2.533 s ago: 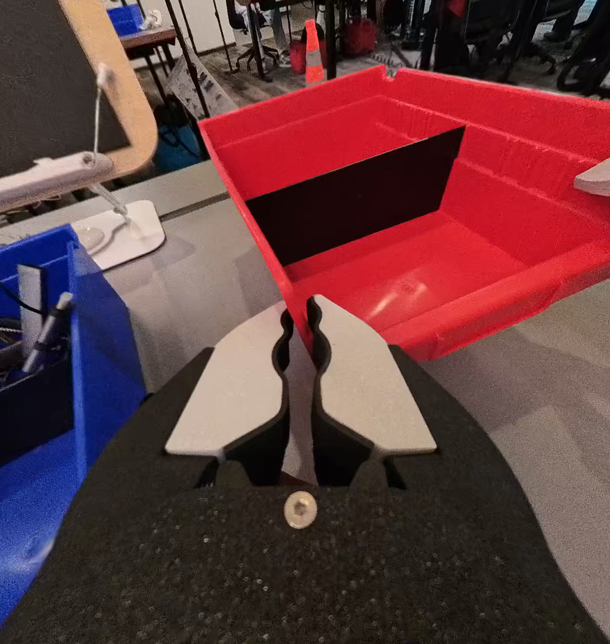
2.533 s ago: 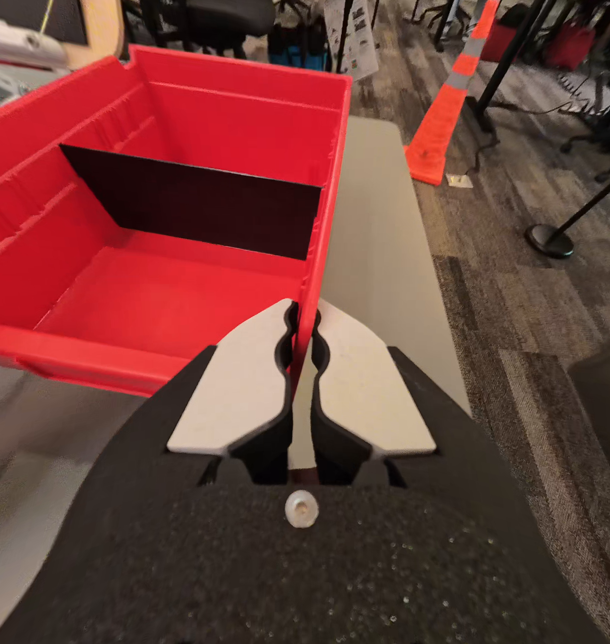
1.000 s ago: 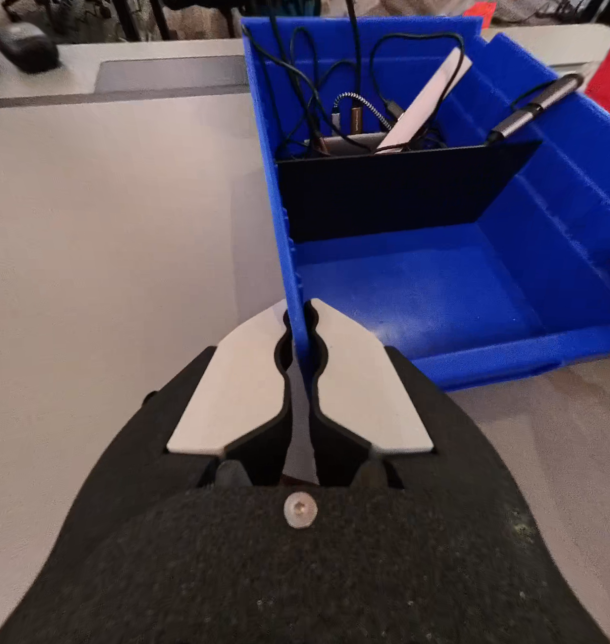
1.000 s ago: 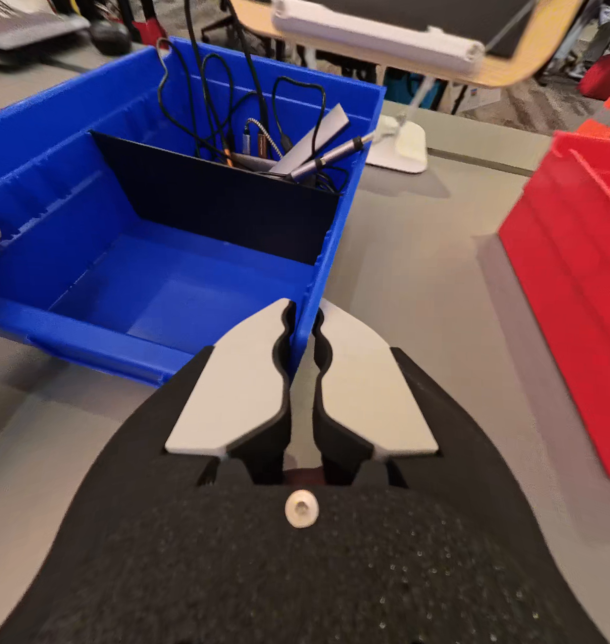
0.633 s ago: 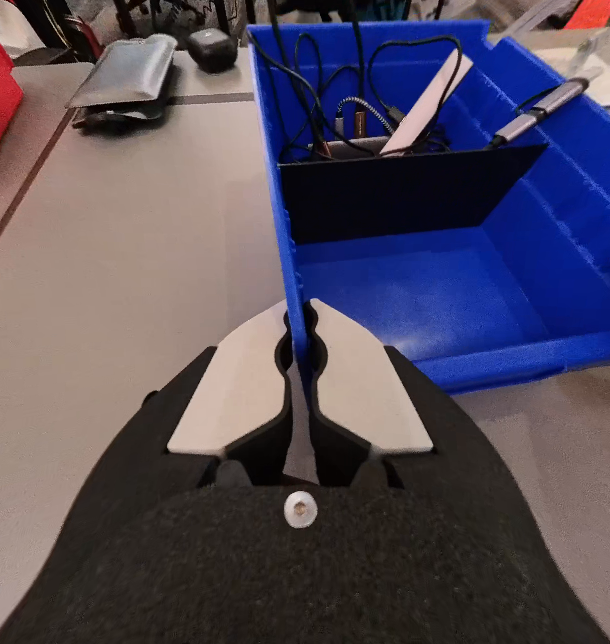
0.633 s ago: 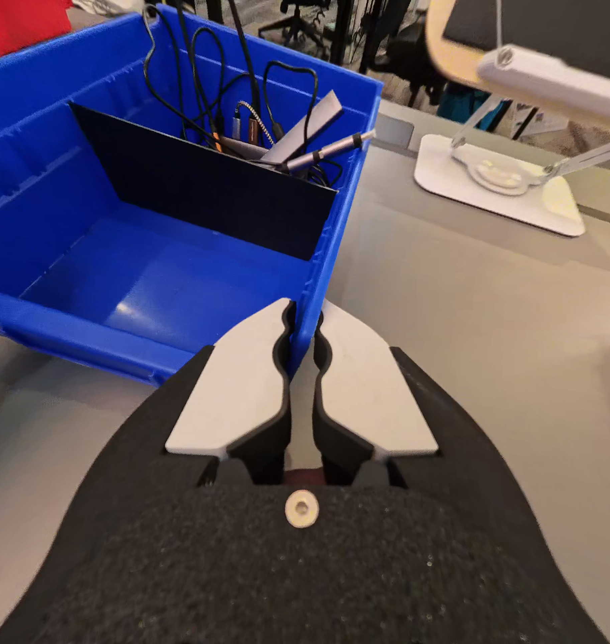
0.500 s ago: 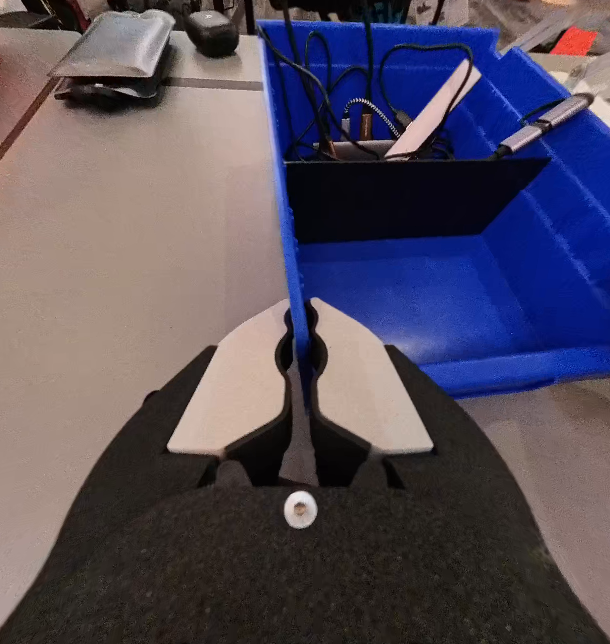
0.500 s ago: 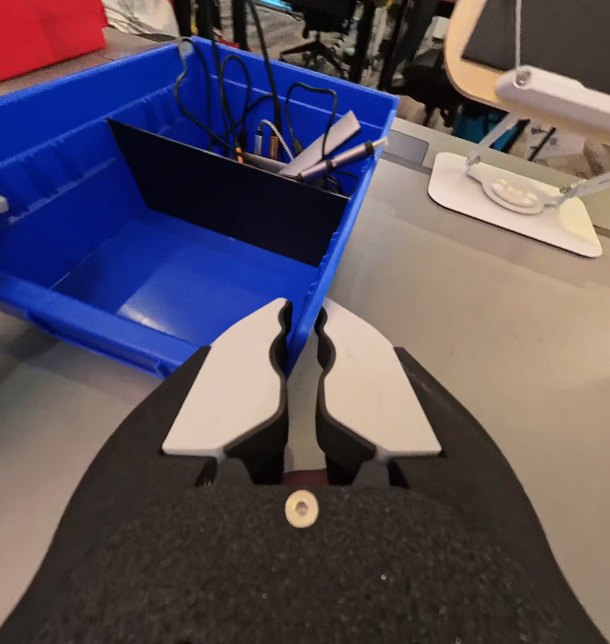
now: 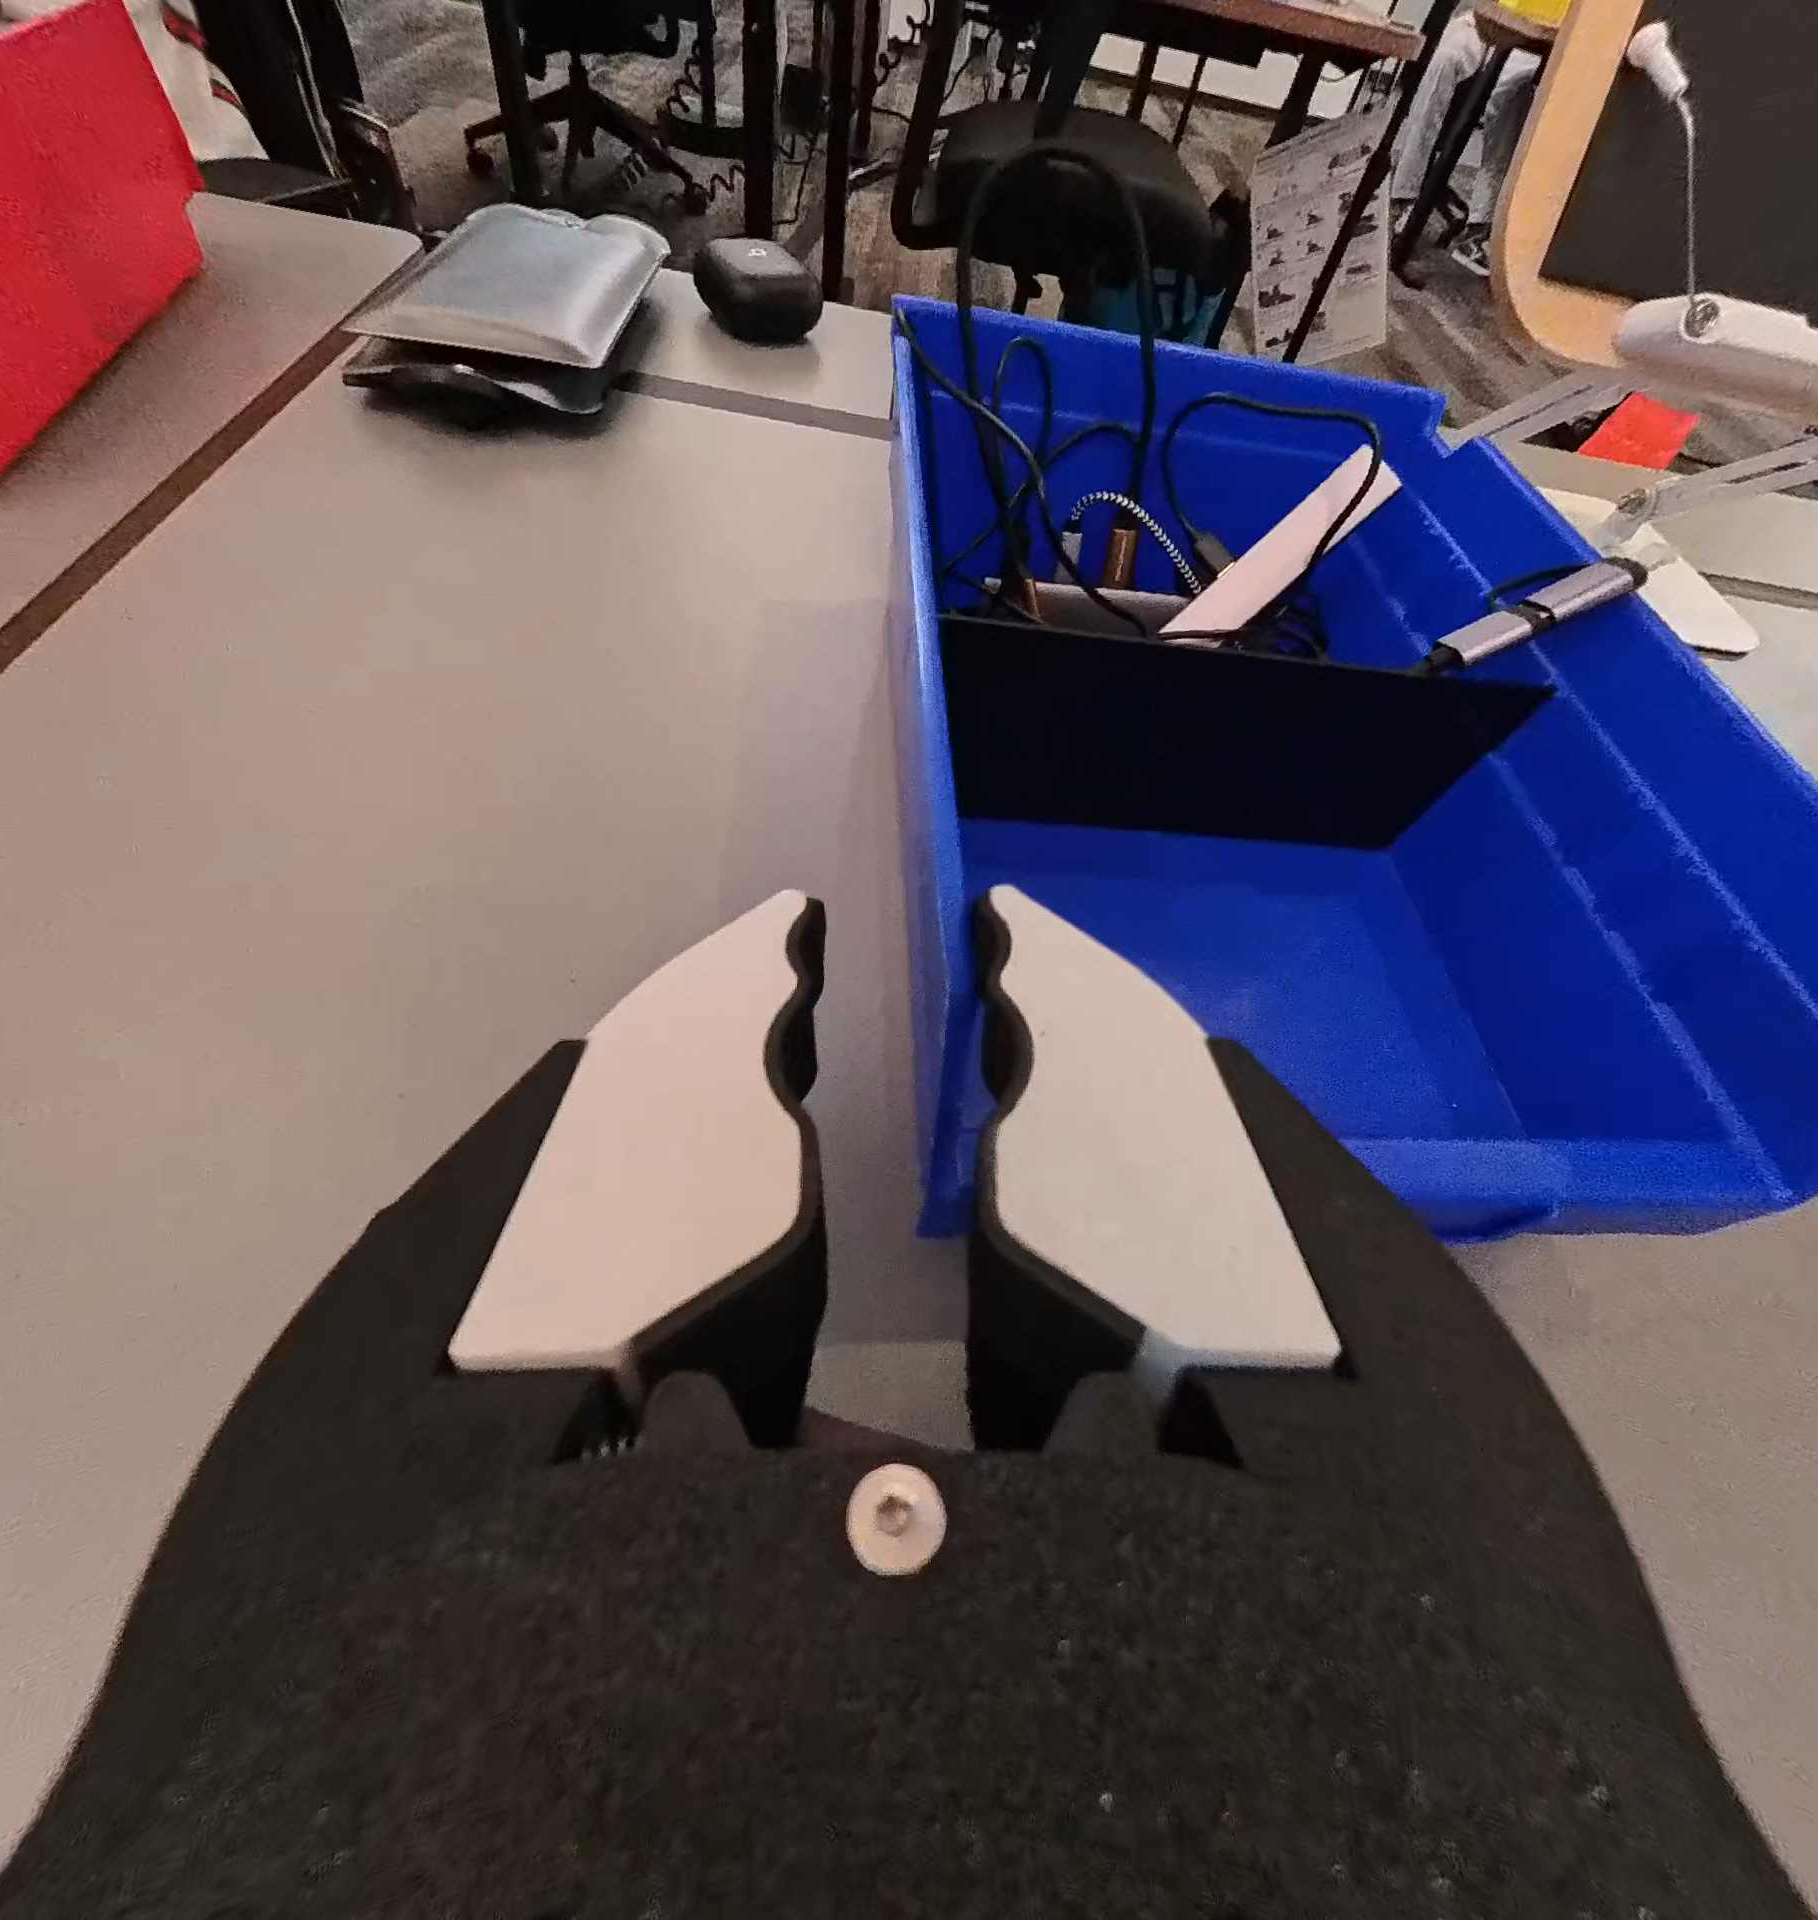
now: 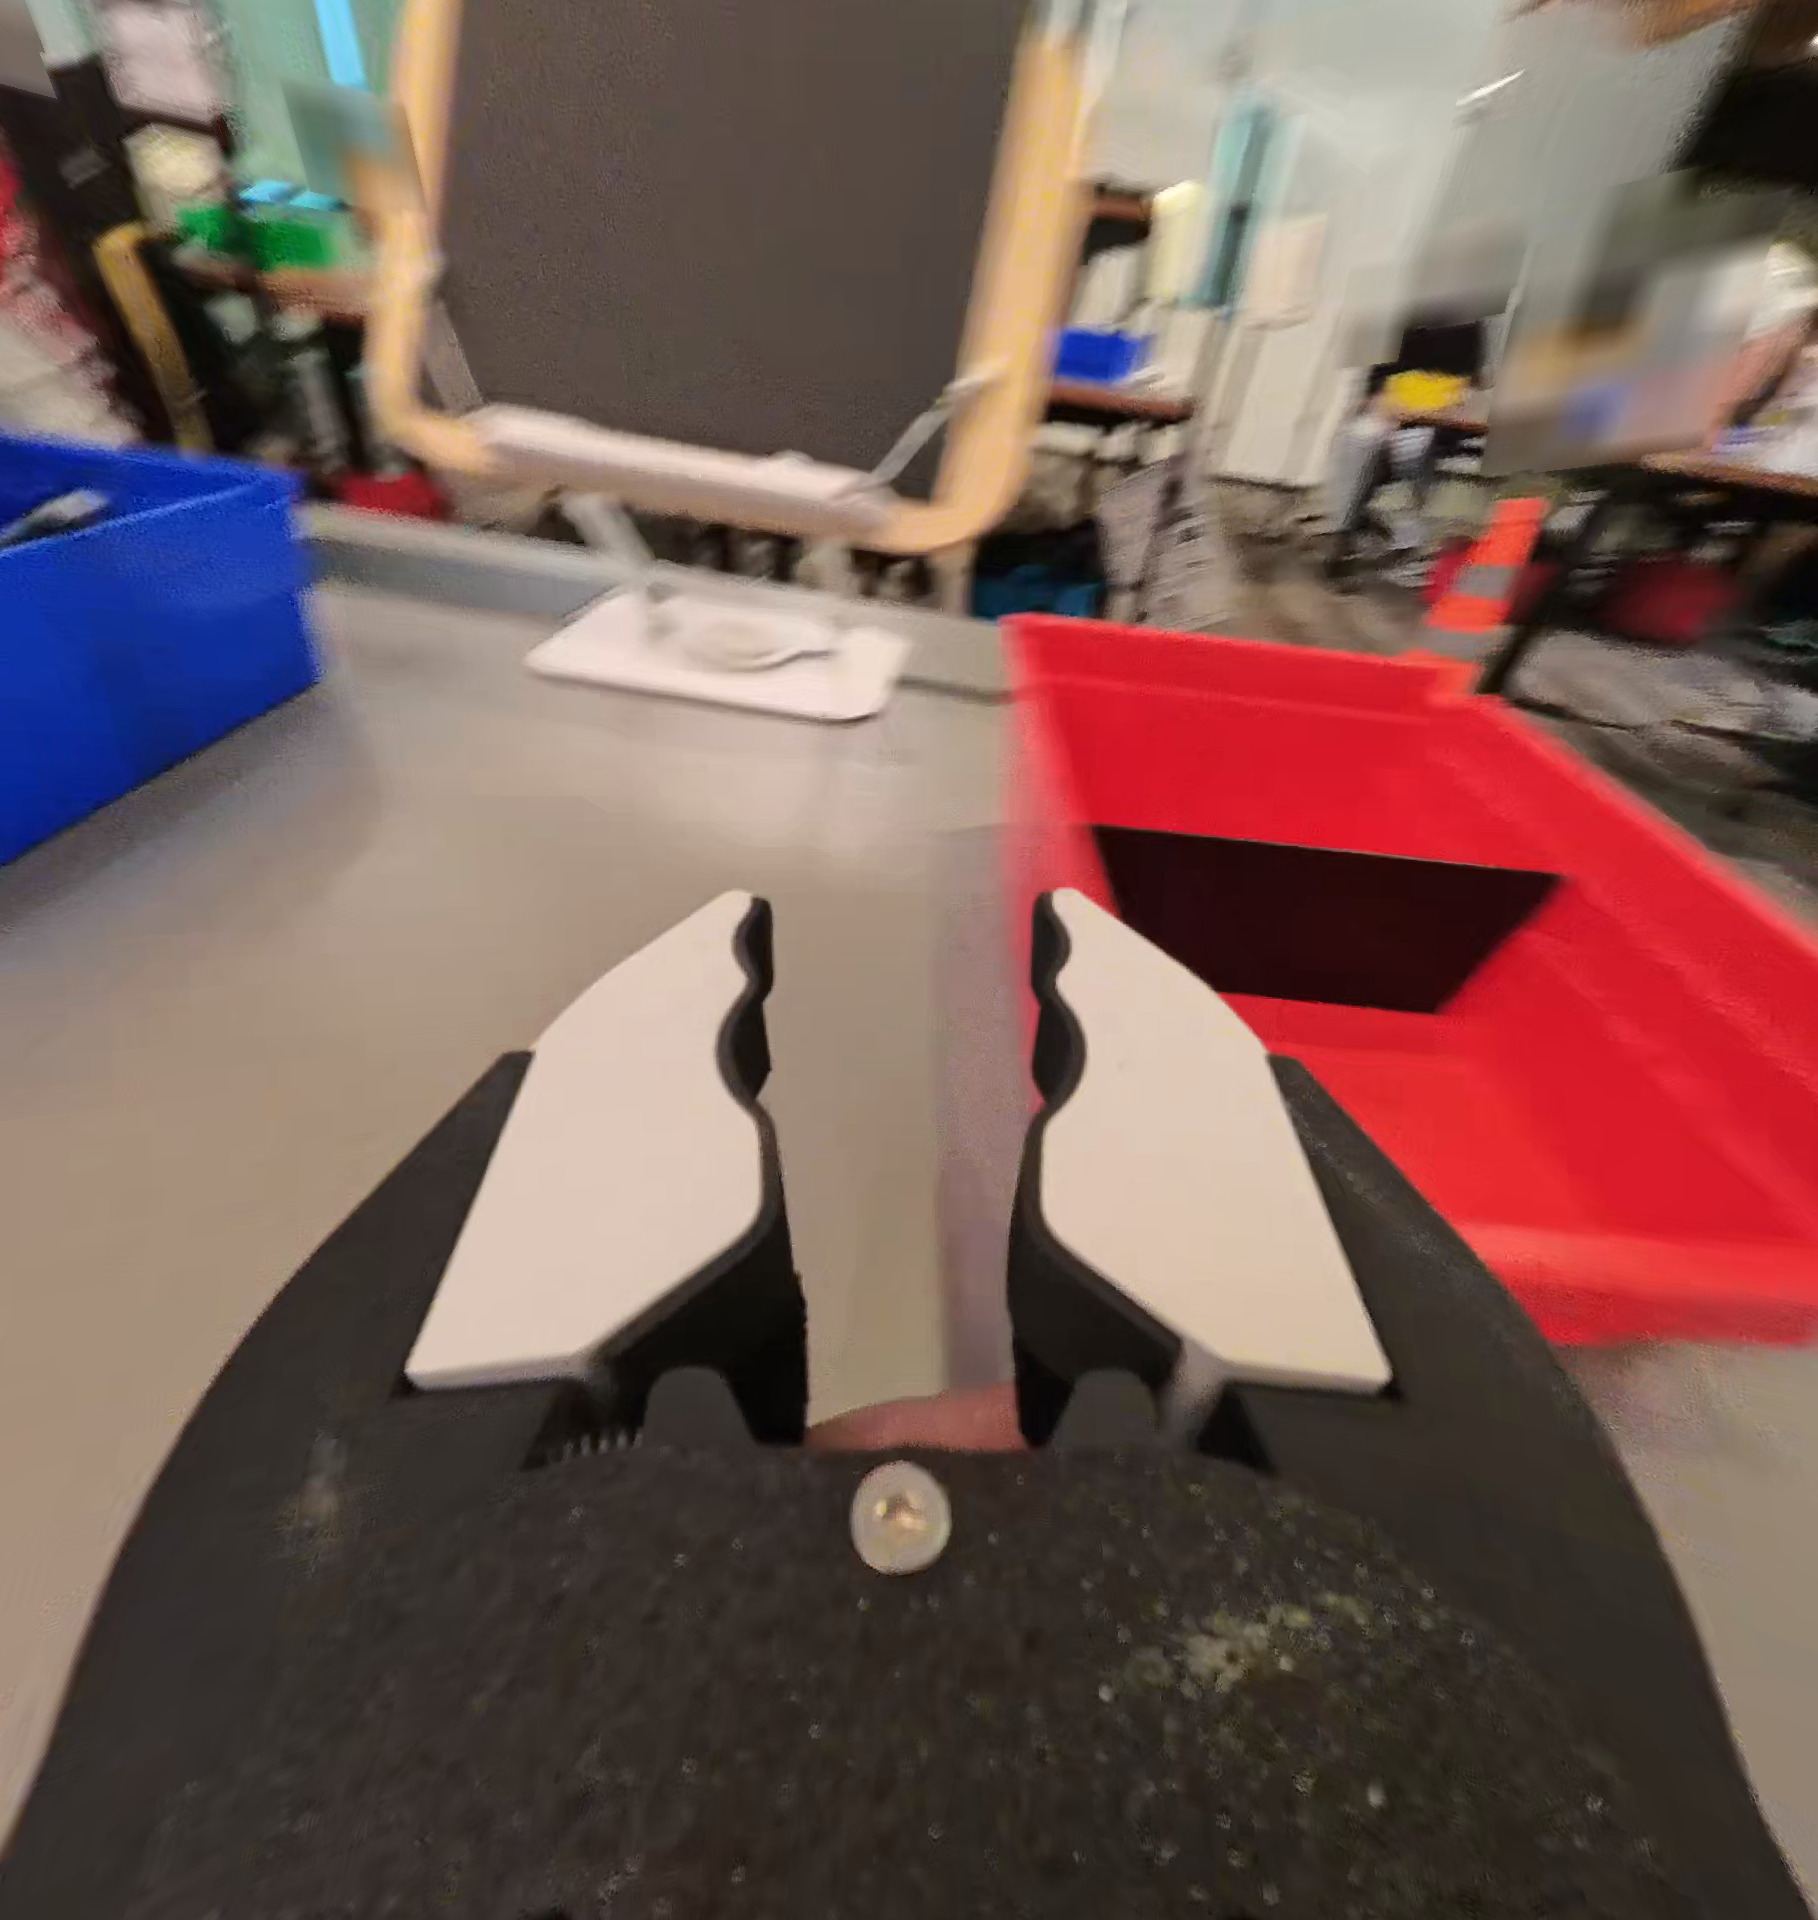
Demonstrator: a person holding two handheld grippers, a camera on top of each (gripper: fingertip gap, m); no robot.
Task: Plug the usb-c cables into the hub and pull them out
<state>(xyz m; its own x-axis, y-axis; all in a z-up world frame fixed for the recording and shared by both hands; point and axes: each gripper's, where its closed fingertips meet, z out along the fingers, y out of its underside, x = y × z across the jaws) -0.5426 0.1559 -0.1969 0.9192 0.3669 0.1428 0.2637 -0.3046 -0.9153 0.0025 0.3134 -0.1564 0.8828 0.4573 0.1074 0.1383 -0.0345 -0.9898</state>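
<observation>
Tongs released on both sides, nothing held. Left gripper (image 9: 897,909) parted above the grey table (image 9: 417,779), the near left corner of the blue bin (image 9: 1632,873) showing in the gap between the pale fingers (image 9: 666,1122), not touching either one as far as can be told. Bin split by a black divider (image 9: 1196,748): near compartment bare, far compartment packed with a tangle of black cables (image 9: 1009,416), one braided cable (image 9: 1144,520) with a copper-coloured plug, a pale flat hub (image 9: 1289,551) leaning up out of the pile, and a second grey hub (image 9: 1539,613) propped on the bin's right wall. Cables looping up over the far rim; whether any plug sits in a hub too small to tell. Farther back on the table, a grey pouch (image 9: 510,291) and a small black case (image 9: 759,291); another red bin (image 9: 53,312) at far left.

Right gripper (image 10: 900,914) likewise parted, wider, hovering over bare table with heavy motion blur. Red bin (image 10: 1507,1039) just to the right of it, with its own black divider (image 10: 1320,935); edge of the blue bin far left in the same view. White lamp base (image 10: 718,655) near the far edge of the table between the two bins, a tan-framed dark panel (image 10: 728,208) behind it.
</observation>
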